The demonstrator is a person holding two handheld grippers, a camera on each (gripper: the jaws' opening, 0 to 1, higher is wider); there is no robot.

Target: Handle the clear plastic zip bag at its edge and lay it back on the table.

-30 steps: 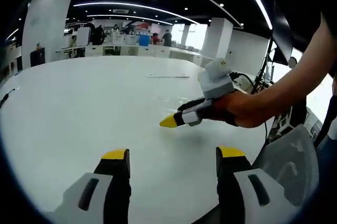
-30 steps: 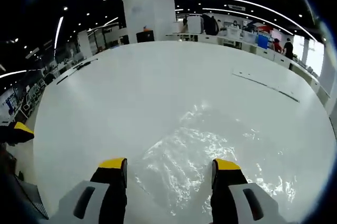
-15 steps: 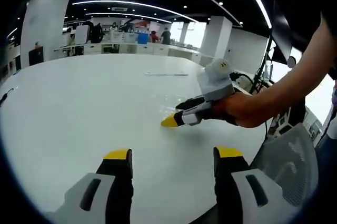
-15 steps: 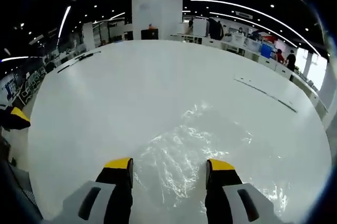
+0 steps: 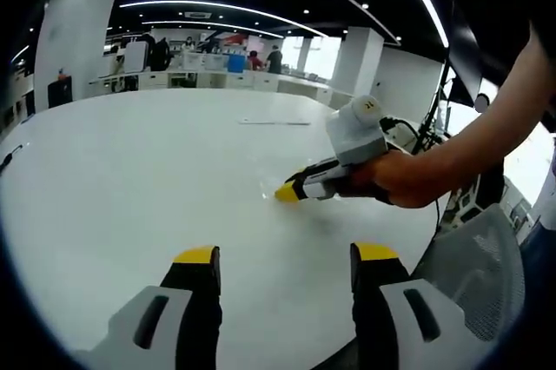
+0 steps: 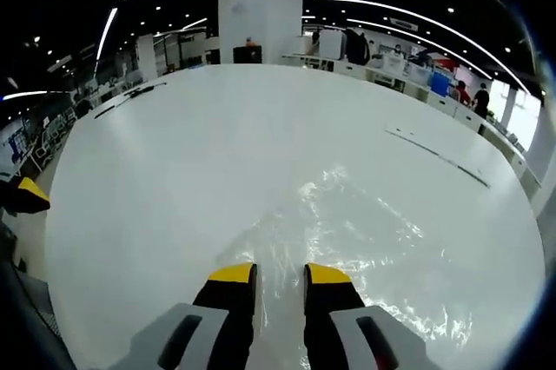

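Observation:
The clear plastic zip bag [image 6: 365, 231] lies crinkled and shiny on the white table [image 6: 174, 144], its near edge running in between my right gripper's jaws. My right gripper [image 6: 278, 273] is shut on that edge, its yellow tips almost together. In the left gripper view the right gripper [image 5: 288, 192] shows low over the table, held by a person's hand [image 5: 408, 179], with the bag [image 5: 276, 175] a faint glint by its tip. My left gripper [image 5: 282, 254] stands open over the near part of the table [image 5: 130, 153], holding nothing. Its yellow tip [image 6: 30, 192] peeks in at the left of the right gripper view.
A thin flat strip [image 6: 439, 155] lies on the far side of the table, also seen from the left gripper [image 5: 276, 123]. A grey mesh chair [image 5: 473, 257] stands by the table's edge at the right. Desks and people are far behind.
My right gripper's jaws have come together from wide open onto the bag's near edge, and the bag's folds look stretched toward them. The left gripper has stayed open and nearly still.

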